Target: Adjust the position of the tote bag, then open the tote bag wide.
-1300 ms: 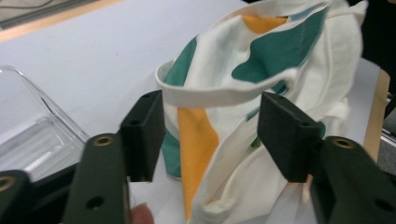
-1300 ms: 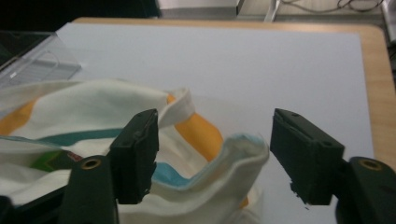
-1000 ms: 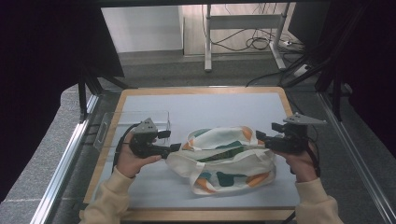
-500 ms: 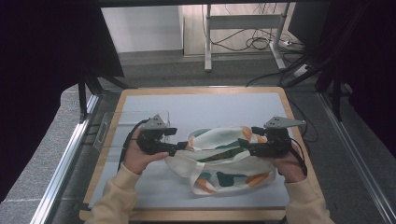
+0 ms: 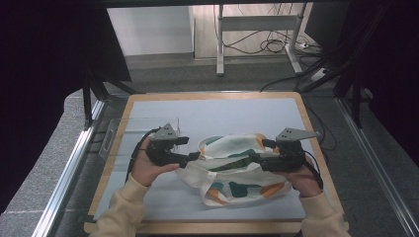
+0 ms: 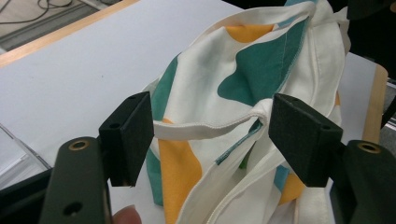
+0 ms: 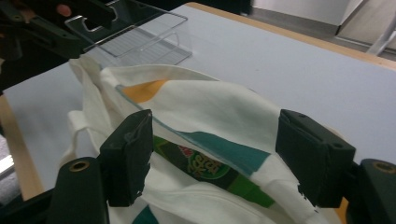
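Note:
A white cloth bag (image 5: pixel 232 173) with green and orange patches lies crumpled on the white board (image 5: pixel 222 108). My left gripper (image 5: pixel 195 156) is at the bag's left end and my right gripper (image 5: pixel 254 157) at its right end, facing each other. In the left gripper view the left gripper (image 6: pixel 210 135) is open, with a white hem of the bag (image 6: pixel 261 70) running between the pads. In the right gripper view the right gripper (image 7: pixel 215 154) is open around the bag's raised rim (image 7: pixel 196 107). A green printed packet (image 7: pixel 205 165) shows inside the bag's mouth.
A clear acrylic tray (image 5: pixel 116 136) sits at the board's left edge, also seen in the right gripper view (image 7: pixel 135 42). A wooden border (image 5: pixel 316 133) frames the board. Beyond the table are a floor with cables (image 5: pixel 276 47) and a metal stand.
The right gripper has moved left and slightly down, in to the bag's right rim. The left gripper has edged a little toward the bag. The bag's mouth is bunched narrower.

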### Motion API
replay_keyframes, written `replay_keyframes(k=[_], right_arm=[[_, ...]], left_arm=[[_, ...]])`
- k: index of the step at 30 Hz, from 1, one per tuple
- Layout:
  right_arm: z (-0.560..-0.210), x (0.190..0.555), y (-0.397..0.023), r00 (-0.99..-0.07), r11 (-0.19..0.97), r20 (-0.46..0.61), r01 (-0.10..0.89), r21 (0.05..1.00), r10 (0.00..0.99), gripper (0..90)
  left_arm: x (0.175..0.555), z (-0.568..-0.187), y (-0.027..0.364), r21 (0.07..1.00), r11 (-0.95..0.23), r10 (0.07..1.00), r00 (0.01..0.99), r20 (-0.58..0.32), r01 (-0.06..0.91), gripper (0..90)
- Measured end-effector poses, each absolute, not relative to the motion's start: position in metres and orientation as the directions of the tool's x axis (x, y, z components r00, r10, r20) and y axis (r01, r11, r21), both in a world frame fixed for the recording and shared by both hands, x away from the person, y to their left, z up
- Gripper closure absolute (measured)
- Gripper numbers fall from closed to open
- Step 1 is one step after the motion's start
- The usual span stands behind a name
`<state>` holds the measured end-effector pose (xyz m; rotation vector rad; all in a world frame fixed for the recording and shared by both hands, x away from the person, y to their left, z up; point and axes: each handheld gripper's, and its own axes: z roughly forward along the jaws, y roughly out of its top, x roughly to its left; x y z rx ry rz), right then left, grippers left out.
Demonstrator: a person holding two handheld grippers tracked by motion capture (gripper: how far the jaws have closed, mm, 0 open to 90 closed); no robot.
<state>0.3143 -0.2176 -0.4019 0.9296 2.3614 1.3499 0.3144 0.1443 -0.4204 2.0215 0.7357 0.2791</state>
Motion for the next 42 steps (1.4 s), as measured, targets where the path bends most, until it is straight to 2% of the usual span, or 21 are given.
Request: replay_keyframes(k=[15,31,35,40,42], right_arm=[[-0.404,0.306,-0.208,-0.792,0.397,0.068,0.376,0.837,0.607,27.2],[-0.406,0.305,-0.209,-0.796,0.392,0.07,0.37,0.842,0.601,27.6],[-0.406,0.304,-0.209,-0.795,0.392,0.071,0.372,0.841,0.602,27.6],[-0.406,0.304,-0.209,-0.801,0.388,0.076,0.367,0.845,0.594,27.7],[-0.406,0.303,-0.208,-0.802,0.389,0.076,0.367,0.845,0.592,27.7]], left_arm=[[0.326,-0.409,0.125,0.827,-0.424,0.569,0.819,-0.074,0.37,31.3],[0.337,-0.414,0.083,0.764,-0.55,0.47,0.881,-0.052,0.338,33.3],[0.338,-0.42,0.074,0.738,-0.589,0.448,0.893,-0.041,0.33,35.5],[0.339,-0.427,0.063,0.704,-0.64,0.412,0.911,-0.024,0.308,47.3],[0.339,-0.43,0.059,0.689,-0.66,0.399,0.917,-0.018,0.301,49.5]])
